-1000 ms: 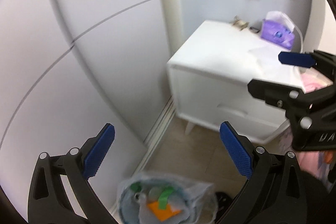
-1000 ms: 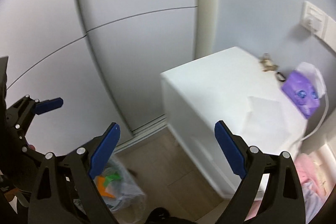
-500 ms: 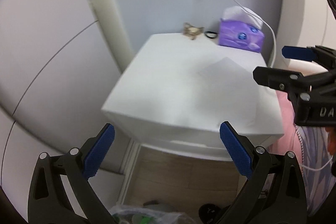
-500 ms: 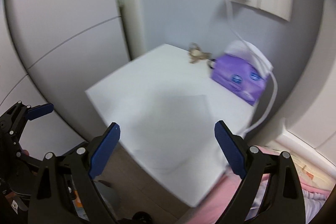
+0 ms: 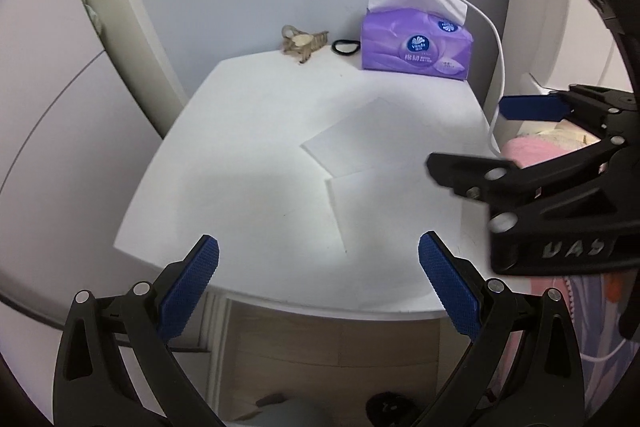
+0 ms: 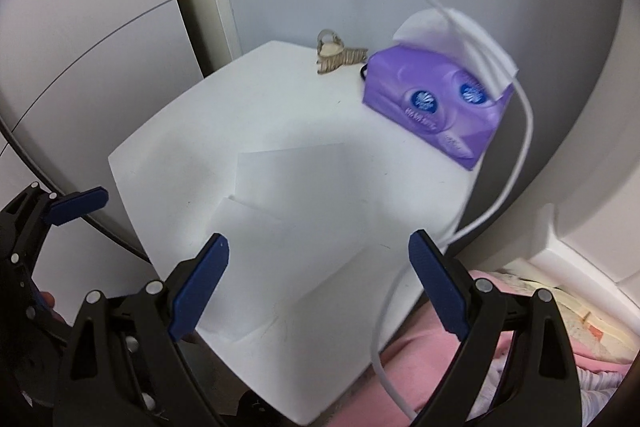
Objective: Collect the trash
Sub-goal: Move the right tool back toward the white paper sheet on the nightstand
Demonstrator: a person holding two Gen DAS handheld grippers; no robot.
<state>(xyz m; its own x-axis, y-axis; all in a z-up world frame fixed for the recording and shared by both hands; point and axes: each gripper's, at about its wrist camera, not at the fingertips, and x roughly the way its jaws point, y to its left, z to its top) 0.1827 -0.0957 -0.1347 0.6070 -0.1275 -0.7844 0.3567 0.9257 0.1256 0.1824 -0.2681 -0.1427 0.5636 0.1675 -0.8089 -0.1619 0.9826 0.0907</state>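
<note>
Right gripper [image 6: 318, 269] spread wide, above tissue sheets [image 6: 296, 211] on nightstand [image 6: 160, 147]

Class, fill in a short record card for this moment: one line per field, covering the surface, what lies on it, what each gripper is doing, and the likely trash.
Surface: white nightstand
Likely trash: two flat white tissues, overlapping, near the nightstand's middle
Back edge: purple tissue box, black hair tie, beige hair clip
Cable: white cable hangs from the wall outlet past the tissue box
Left gripper: open, empty, at the nightstand's front edge
Right gripper: open, empty, over the tissues
</note>
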